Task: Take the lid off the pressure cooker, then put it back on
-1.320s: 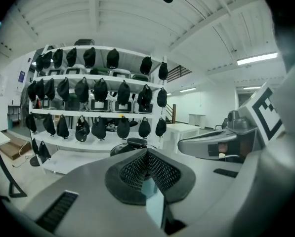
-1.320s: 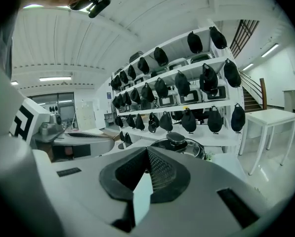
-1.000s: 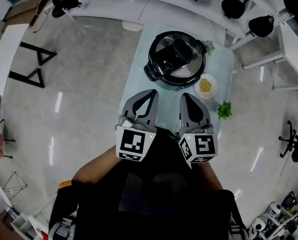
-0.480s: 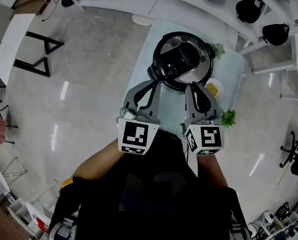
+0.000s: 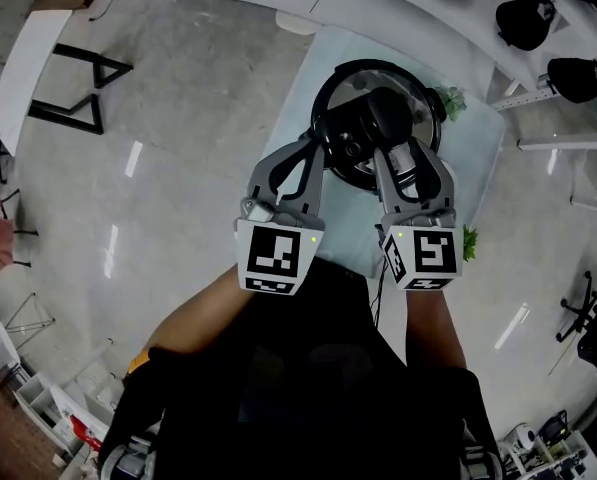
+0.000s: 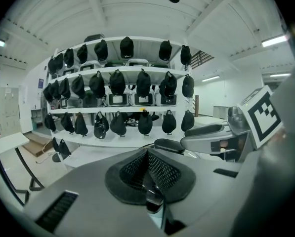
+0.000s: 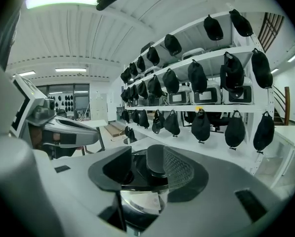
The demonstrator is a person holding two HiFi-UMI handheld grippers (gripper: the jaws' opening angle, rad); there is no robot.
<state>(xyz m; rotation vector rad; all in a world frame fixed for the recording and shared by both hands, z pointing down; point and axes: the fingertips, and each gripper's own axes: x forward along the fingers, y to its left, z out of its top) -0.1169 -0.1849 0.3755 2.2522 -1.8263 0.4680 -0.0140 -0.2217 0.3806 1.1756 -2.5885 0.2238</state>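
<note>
The black and steel pressure cooker (image 5: 363, 93) stands on a small pale blue table (image 5: 308, 78), its lid on. My right gripper (image 5: 403, 153) reaches over the lid's near side; its jaws are opening, and in the right gripper view (image 7: 147, 164) the black lid handle (image 7: 155, 163) lies between the spread pads without being pressed. Steel lid surface (image 7: 137, 201) shows below. My left gripper (image 5: 316, 148) is at the cooker's near left edge, pads meeting with nothing between them (image 6: 147, 154).
A small green plant (image 5: 468, 240) sits at the table's near right corner, another (image 5: 448, 98) behind the cooker. White shelves with several black caps (image 5: 523, 18) curve behind the table. A black-legged white table (image 5: 83, 78) stands far left on the glossy floor.
Both grippers have moved forward from the table's near edge to the cooker. The right jaws, shut before, now stand apart around the lid handle. The left stays shut.
</note>
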